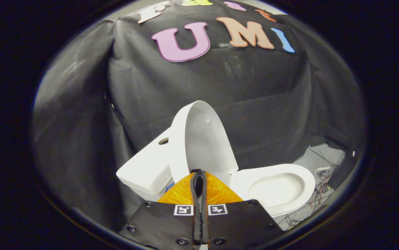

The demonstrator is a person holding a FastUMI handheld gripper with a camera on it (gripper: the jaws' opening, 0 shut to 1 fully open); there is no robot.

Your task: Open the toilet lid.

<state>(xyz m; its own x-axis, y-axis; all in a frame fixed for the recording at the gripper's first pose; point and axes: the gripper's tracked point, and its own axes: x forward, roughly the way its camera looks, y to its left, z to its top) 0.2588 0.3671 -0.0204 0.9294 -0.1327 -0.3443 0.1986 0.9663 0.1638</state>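
The toilet lid (204, 142) is seen raised, standing close to upright and leaning back toward the cistern (147, 166), which sits just behind it with a round hole in its top. On the far side of the lid from the cistern, the seat (289, 173) and the open bowl (275, 189) are laid bare. The gripper (199, 178) is held just in front of the lid's lower edge, its two orange-backed fingers (216, 191) brought together so that the dark pads meet with no gap visible between them; nothing is gripped, and whether the tips touch the lid's inner face cannot be told. A tangle of wires (319, 194) is seen on the floor beyond the bowl. The lifting step is judged to be at or near its end, since the lid is already well past the seat. What is called for next is likely a gentle final push so that the lid is rested against the cistern, followed by a clean pull-back of the fingers without the lid being dragged forward again.
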